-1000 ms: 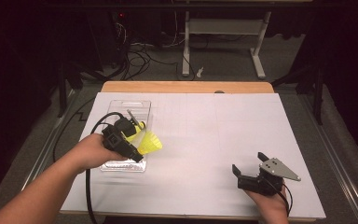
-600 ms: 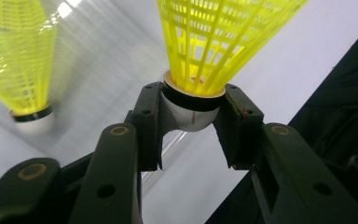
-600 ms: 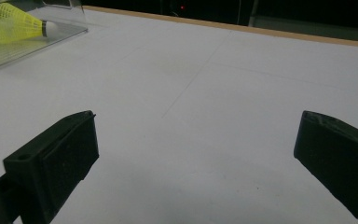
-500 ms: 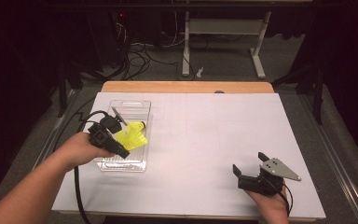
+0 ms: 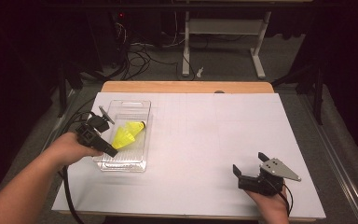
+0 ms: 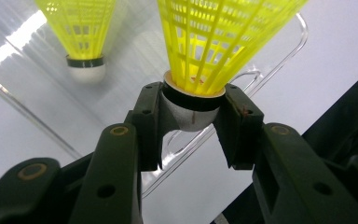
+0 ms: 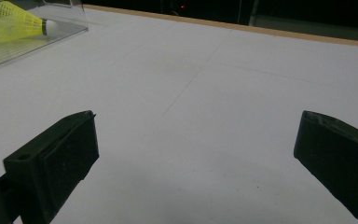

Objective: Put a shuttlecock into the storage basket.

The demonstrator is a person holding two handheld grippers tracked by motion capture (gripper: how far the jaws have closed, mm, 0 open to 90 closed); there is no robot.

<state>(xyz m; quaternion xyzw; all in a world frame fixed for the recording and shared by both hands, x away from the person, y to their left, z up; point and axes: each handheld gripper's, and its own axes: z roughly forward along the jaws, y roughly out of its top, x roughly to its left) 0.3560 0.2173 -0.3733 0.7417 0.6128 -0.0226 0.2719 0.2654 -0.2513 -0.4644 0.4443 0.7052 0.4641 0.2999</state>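
Now the left tool is clamped on the round white nose of a yellow shuttlecock, with one black jaw on each side of the nose. From the high view, this shuttlecock is over the clear tray, with its yellow skirt pointing into the tray, and I cannot tell if it touches the tray floor yet. A second yellow shuttlecock lies on its side in the tray, just beside the held one, a little nearer the far end of the tray. In the left tool's view it shows up too, close to the held one. The tray sits on the white desk, near the desk's left edge. The right tool rests low on the desk, well apart from the tray, near the desk's front right corner. Its jaws stand wide apart with nothing between them. So one shuttlecock looks put away, and the next one is almost there. I think what is left is to lower it, let the left tool's jaws go apart, and pull the hand away from the tray.
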